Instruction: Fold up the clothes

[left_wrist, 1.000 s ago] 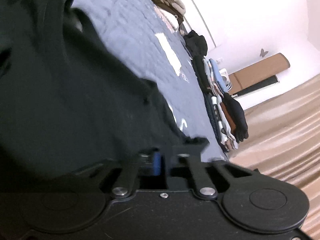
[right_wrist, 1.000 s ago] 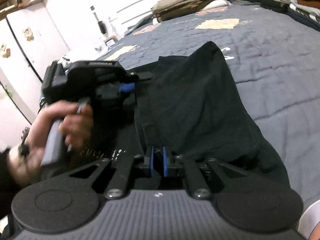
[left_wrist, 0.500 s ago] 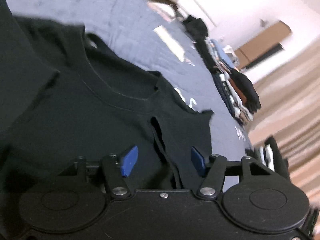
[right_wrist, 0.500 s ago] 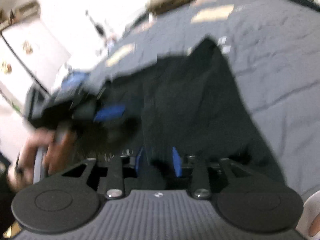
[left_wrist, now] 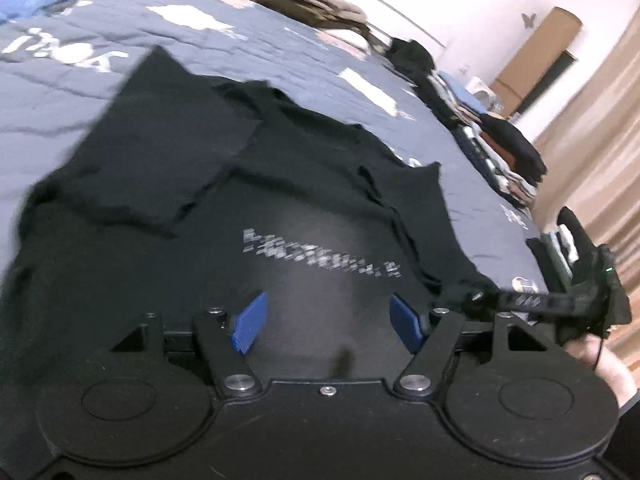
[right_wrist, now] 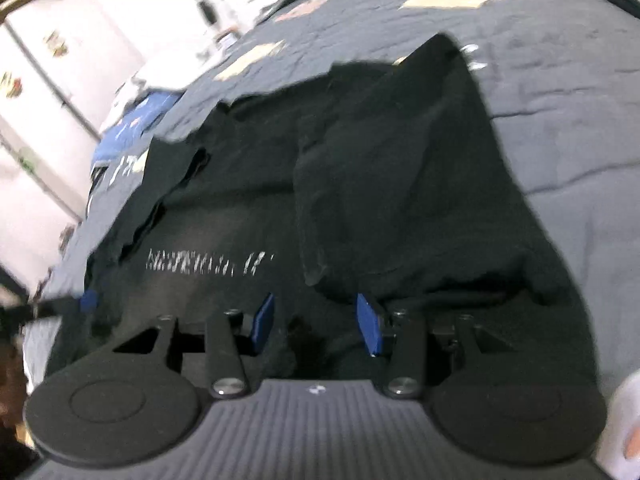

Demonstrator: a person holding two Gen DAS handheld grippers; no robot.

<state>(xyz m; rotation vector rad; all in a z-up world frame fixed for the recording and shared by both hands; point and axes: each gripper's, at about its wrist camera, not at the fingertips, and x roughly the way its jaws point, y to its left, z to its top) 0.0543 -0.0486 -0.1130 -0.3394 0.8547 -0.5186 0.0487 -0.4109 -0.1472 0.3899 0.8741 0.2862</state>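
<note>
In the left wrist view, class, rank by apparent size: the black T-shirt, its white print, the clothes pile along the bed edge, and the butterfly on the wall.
1. T-shirt
2. Clothes pile, though it is farther away, so it may really be bigger
3. Print
4. Butterfly

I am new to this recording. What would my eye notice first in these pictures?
A black T-shirt with blurred white lettering lies partly folded on a grey-blue quilt, filling both views. Both grippers, left and right, hang over its near edge; their jaws have just opened and grip nothing.
</note>
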